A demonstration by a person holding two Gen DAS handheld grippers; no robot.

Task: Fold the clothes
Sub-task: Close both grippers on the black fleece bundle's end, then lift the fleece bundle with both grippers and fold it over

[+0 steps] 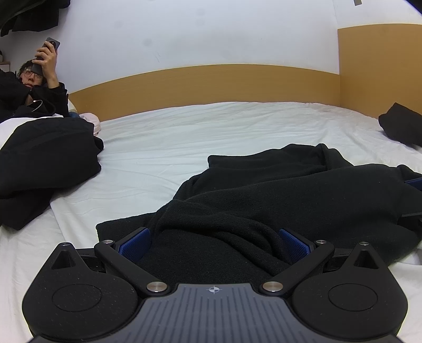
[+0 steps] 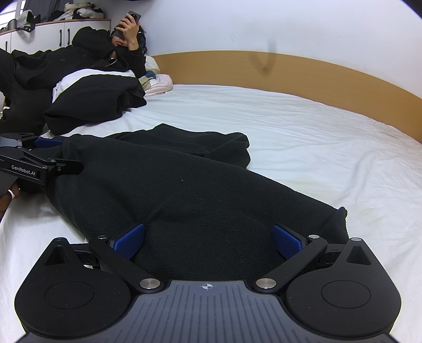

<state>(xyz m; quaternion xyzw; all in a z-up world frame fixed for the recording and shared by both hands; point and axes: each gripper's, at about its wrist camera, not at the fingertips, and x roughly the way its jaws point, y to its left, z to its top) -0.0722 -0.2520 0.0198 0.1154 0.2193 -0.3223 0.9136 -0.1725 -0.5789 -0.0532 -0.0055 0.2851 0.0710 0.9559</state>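
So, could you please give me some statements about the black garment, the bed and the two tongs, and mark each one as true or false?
1. The black fleece garment lies on a white bed sheet. True.
2. The left tongs are shut tight on nothing. False: their jaws stand wide open, with the garment's fabric between the blue pads.
3. The right tongs are open, at the garment's near edge. True.
4. The garment is neatly folded into a square. False: it lies spread out and rumpled.
5. A person lies at the far side of the bed holding a phone. True.
6. The headboard is white. False: it is light brown wood.
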